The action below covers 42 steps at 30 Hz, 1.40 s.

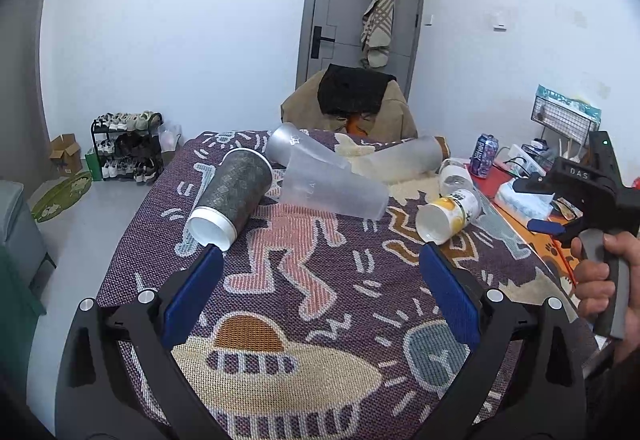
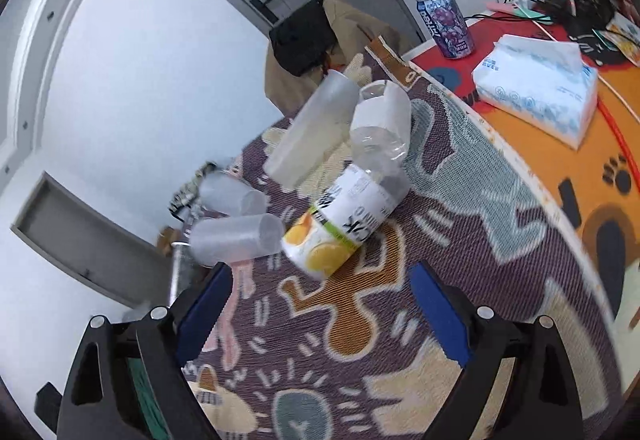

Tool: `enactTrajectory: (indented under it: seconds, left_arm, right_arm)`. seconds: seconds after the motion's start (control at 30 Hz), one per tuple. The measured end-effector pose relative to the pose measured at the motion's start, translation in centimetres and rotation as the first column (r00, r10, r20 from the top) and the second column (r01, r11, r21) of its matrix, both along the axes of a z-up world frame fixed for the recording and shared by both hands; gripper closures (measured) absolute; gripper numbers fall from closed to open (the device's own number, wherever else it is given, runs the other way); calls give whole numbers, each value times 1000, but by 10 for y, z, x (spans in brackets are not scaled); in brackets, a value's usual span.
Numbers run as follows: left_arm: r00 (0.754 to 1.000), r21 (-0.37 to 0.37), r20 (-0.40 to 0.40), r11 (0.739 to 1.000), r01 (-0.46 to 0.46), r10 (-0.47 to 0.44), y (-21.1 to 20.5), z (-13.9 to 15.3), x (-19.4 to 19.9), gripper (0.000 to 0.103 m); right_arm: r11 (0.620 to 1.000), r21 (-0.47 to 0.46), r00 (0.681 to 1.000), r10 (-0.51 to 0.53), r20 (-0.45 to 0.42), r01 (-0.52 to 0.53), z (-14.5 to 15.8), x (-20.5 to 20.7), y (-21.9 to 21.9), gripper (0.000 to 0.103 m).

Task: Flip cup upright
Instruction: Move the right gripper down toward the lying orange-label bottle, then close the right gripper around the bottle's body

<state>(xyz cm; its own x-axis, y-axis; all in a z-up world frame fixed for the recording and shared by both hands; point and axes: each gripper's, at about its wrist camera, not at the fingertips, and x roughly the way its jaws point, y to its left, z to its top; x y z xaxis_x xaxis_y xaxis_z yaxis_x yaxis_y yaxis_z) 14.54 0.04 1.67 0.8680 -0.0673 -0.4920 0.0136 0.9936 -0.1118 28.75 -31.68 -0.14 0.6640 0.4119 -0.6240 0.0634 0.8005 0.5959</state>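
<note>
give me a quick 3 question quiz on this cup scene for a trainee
1. True or false: the dark cup stands upright.
2. Which cup lies nearest the right gripper? A. lemon cup B. dark cup C. a frosted cup
3. Fill in: beside the tissue pack, a purple ___ stands upright.

Key
1. False: it lies on its side on the cloth, mouth toward the left gripper.
2. A.
3. can.

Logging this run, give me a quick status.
Both grippers open, holding nothing: left gripper, right gripper. Yellow-print cup lies on its side ahead of right gripper. Clear cup close beside it.
</note>
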Motion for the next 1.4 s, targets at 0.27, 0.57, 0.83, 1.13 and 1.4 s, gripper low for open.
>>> enactTrajectory:
  seconds: [0.27,0.57,0.83,1.13,1.4]
  left_arm:
    - [999,-33,-28,999,-19,18,11,-9,15,6]
    - [997,-54,-50,996,-69,66,30,-18,34,6]
    - [988,-111,-83,985,-136,127,56,-32,53,6]
    - [985,-154,-108,976,-153,138,73,-46,57,6]
    - [986,-183,-98,971,-154,138,79,-45,45,6]
  right_arm:
    - [994,102,991,-25,-131,38,-22,39,-10,17]
    - [948,253,955,-124,-269,194,-57,74,5,22]
    - [932,225,922,-201,-331,284,-71,97,24,22]
    - [893,197,858,-296,-419,405,-88,113,25,40]
    - [800,361,852,-325,-409,479,-84,71,21,41]
